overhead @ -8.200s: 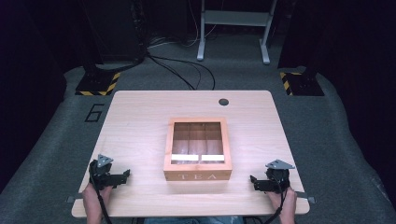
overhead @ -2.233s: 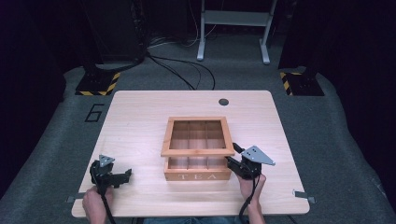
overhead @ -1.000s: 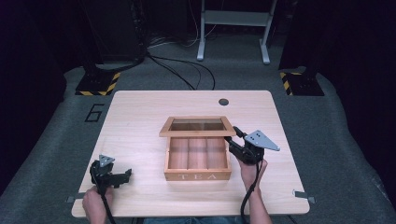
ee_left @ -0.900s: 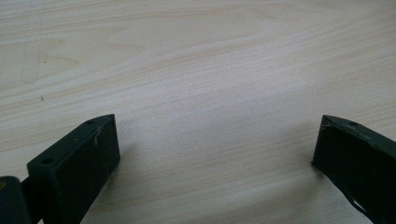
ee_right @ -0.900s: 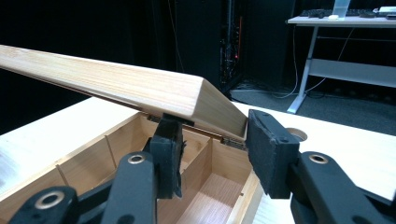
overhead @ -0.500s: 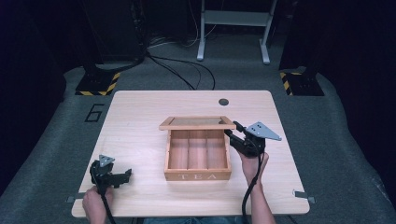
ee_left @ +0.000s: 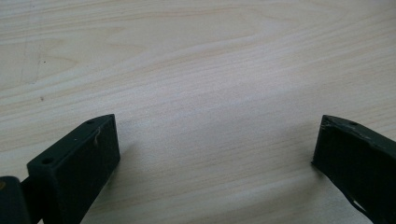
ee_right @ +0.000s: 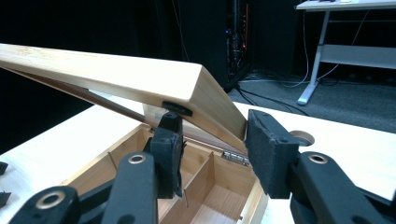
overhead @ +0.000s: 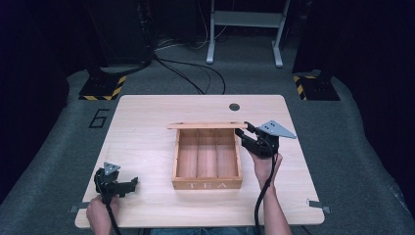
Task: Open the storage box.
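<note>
One hinged lid (ee_right: pixel 140 74) of the wooden tea box (overhead: pixel 207 183), at table centre, is clamped by the right gripper (overhead: pixel 244 132) at its three-o'clock edge. Its arc should be followed gently. Left gripper (overhead: pixel 132 183) rests open, empty.

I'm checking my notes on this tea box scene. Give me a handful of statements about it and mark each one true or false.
1. The lid of the tea box is raised. True.
2. The right gripper has its jaws on either side of the lid's side rail. True.
3. The box holds tea bags. False: its three compartments are bare.
4. The left gripper is shut on the box. False: it is open over the bare table, away from the box.
5. The word on the box front reads TEA. True.
</note>
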The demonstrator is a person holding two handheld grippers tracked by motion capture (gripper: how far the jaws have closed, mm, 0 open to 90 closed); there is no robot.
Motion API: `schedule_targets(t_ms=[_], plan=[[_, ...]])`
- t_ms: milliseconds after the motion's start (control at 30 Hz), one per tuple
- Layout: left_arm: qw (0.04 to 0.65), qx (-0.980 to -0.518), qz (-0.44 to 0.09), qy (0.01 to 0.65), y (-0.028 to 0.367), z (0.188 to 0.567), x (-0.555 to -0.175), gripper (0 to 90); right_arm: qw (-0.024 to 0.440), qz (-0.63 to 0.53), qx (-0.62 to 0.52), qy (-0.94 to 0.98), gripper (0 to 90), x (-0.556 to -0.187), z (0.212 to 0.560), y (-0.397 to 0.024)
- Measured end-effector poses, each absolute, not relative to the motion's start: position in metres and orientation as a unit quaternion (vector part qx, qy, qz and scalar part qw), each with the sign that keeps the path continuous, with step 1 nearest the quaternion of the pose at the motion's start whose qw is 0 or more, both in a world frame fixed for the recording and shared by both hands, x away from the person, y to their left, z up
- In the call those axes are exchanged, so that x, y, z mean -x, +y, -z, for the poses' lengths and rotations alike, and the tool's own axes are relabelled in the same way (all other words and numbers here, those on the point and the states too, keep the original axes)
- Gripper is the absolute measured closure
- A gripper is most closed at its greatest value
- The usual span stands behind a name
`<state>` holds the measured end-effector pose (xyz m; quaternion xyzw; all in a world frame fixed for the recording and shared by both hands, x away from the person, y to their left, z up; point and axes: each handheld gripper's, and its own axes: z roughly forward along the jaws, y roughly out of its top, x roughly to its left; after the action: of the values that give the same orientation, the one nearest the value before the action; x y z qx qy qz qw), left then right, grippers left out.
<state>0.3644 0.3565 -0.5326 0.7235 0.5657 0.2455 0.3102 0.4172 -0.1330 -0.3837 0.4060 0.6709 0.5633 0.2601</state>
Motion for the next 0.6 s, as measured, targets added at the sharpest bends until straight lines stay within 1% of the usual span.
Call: schedule_targets(t_ms=[600], plan=[[0.31,-0.724,-0.247,0.565,0.357,0.533,-0.364,0.3,0.25,-0.568,-0.407,0.67,57.3,-0.438,0.369,-0.135]])
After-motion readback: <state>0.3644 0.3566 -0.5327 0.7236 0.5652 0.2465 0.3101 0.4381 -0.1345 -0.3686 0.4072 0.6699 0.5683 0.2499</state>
